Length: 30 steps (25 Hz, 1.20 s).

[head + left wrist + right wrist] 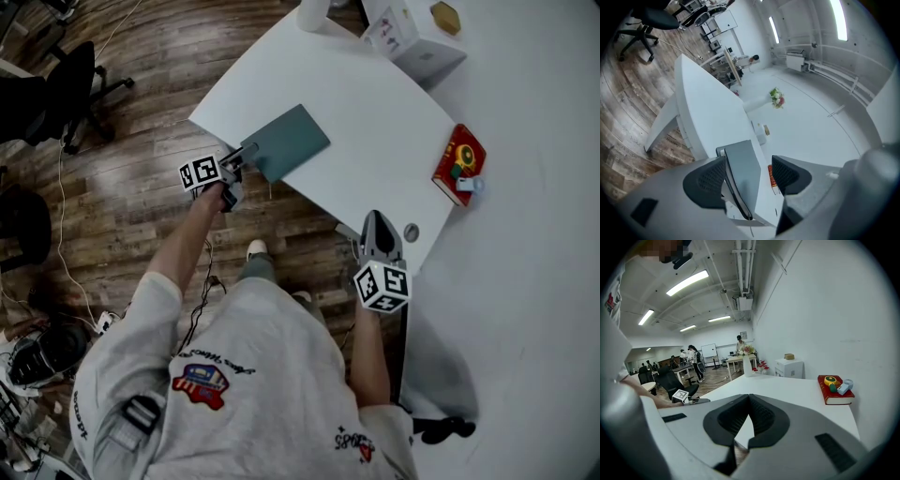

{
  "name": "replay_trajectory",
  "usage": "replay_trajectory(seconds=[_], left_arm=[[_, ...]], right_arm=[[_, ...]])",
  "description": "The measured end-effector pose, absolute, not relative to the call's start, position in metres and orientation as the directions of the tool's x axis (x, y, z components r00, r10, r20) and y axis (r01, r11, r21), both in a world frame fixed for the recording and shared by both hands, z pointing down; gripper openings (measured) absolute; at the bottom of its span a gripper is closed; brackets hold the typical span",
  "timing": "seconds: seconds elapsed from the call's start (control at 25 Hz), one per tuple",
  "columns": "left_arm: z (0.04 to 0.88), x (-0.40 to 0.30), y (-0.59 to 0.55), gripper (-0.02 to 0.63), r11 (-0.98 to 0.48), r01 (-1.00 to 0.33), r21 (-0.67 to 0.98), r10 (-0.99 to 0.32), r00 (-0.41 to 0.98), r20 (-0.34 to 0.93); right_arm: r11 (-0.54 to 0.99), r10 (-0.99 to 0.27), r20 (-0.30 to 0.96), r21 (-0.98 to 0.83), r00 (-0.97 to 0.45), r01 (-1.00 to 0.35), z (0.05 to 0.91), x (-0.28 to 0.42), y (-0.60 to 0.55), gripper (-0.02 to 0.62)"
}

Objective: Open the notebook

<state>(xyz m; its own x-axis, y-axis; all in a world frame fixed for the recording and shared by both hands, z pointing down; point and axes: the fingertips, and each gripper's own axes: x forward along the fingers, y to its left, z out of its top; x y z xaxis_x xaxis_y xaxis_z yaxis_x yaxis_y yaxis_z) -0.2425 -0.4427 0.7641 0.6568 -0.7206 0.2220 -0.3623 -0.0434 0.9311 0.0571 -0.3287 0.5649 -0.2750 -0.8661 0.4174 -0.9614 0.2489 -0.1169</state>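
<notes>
Jaws spread on the left gripper [749, 172], straddling one notebook [289, 141]; the right gripper [749, 398] clenched, empty.

Red book [467, 142] near the white table's [375, 122] edge, white box [412, 42] beyond, office chair [75, 84] on wood floor [122, 216].

Your notebook [286, 141] is teal-grey; the table [375, 112] white; the book [457, 164] at right red; the lower-centre marker cube [382, 286] black-and-white squares.

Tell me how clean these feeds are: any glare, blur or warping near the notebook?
Head view: even soft light, notebook sharp, no glare. Left gripper view: strong fisheye bends the table; ceiling strips blow out. Right gripper view: dark rounded corners, red book clear.
</notes>
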Motion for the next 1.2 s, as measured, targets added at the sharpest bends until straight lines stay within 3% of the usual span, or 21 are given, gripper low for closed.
replay_trajectory(seconds=[0.32, 0.48, 0.72, 0.88, 1.2], left_arm=[[0.78, -0.25, -0.446, 0.165, 0.032, -0.387, 0.922, -0.711, 0.64, 0.293], [0.782, -0.253, -0.446, 0.163, 0.089, -0.364, 0.927, -0.729, 0.611, 0.31], [0.8, -0.259, -0.446, 0.053, 0.243, -0.442, 0.864, -0.687, 0.55, 0.475], [0.8, -0.258, -0.446, 0.043, 0.24, -0.518, 0.821, -0.663, 0.531, 0.528], [0.776, -0.254, -0.443, 0.015, 0.153, -0.589, 0.794, -0.719, 0.485, 0.498]], right_arm=[[0.242, -0.864, 0.422, -0.124, -0.272, -0.962, 0.568, 0.058, -0.332, -0.003], [0.243, -0.865, 0.421, -0.126, -0.273, -0.962, 0.568, 0.056, -0.33, -0.003], [0.232, -0.869, 0.418, -0.129, -0.265, -0.964, 0.567, 0.06, -0.328, -0.003], [0.224, -0.871, 0.416, -0.137, -0.262, -0.965, 0.568, 0.061, -0.324, -0.003], [0.214, -0.877, 0.407, -0.147, -0.256, -0.966, 0.562, 0.076, -0.309, -0.003]])
